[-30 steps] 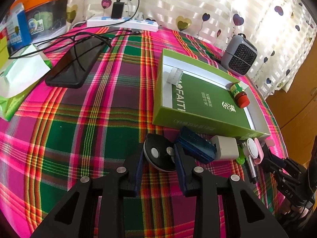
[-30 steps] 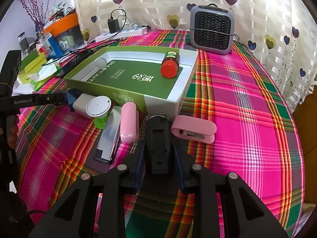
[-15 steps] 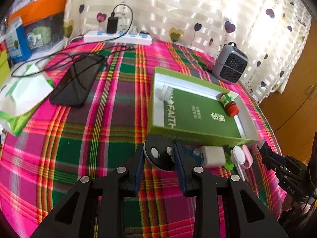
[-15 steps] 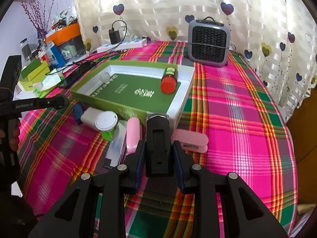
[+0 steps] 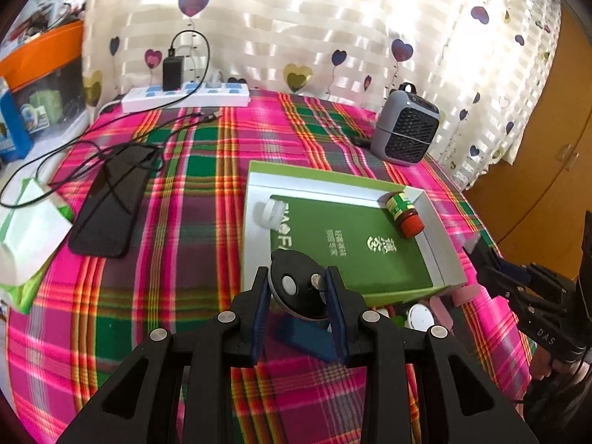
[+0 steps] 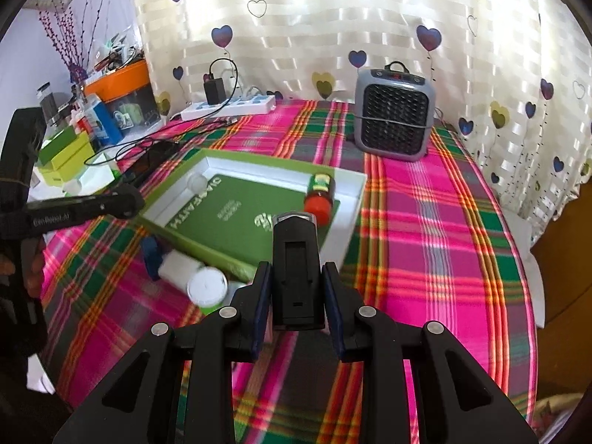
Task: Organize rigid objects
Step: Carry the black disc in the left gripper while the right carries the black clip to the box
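The left tool (image 5: pixel 299 298) is pinching a round black disc (image 5: pixel 298 288) and hovering over the near left corner of the green box (image 5: pixel 440 290); the right tool (image 6: pixel 296 296) is clamping a black stapler (image 6: pixel 295 259) above the box's near wall. Both are carrying their loads clear of the plaid worktop (image 6: pixel 425 222). Likely risks: with 2 tools converging on 1 box they could be colliding, or a load could be clipping the rim and knocking the red-capped bottle (image 6: pixel 320 196) inside. Both tools are angling steeply downward.
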{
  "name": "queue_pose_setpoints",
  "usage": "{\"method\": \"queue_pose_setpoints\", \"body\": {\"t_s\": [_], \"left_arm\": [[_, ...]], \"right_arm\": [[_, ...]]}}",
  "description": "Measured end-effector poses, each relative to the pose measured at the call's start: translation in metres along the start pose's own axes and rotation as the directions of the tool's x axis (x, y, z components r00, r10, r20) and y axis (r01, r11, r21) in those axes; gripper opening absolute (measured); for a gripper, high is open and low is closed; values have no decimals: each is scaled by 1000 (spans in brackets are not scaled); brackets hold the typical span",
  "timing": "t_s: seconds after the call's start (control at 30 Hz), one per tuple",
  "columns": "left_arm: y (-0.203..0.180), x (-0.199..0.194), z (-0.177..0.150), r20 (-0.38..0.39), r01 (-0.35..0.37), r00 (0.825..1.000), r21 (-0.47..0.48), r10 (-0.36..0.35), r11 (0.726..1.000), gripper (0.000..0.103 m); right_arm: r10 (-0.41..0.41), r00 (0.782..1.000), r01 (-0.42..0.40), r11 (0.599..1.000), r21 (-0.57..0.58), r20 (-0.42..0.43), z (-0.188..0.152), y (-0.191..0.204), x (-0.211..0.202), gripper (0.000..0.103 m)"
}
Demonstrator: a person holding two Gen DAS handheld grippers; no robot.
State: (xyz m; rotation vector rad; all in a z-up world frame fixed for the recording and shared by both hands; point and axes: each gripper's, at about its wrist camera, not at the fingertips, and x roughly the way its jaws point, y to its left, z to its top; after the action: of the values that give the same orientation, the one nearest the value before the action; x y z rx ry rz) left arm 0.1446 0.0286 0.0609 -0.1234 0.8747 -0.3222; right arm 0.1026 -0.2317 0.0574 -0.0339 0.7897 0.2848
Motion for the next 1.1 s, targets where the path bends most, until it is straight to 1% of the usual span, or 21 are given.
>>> {"method": "queue_pose_setpoints", "body": {"t_s": [0.2, 0.47, 0.83, 0.97, 1.1], "left_arm": [[-3, 11, 13, -2, 4, 1000, 17, -4, 1000, 28], [-1, 33, 24, -25, 4, 1000, 21, -4, 1000, 28], [4, 64, 27, -70, 7, 998, 14, -6, 1000, 28], [3, 68, 28, -64, -15, 998, 29, 17, 999, 28], [3, 73, 28, -72, -12, 997, 21, 14, 1000, 28]], "right_arm": [[31, 999, -31, 999, -6, -15, 22, 8, 19, 29], [36, 998, -36, 999, 0, -53, 42, 11, 53, 29], [15, 992, -14, 1000, 10, -124, 53, 8, 98, 29], [6, 991, -7, 1000, -12, -131, 55, 10, 106, 29], [-2, 990, -1, 1000, -26, -143, 57, 12, 114, 29]]}}
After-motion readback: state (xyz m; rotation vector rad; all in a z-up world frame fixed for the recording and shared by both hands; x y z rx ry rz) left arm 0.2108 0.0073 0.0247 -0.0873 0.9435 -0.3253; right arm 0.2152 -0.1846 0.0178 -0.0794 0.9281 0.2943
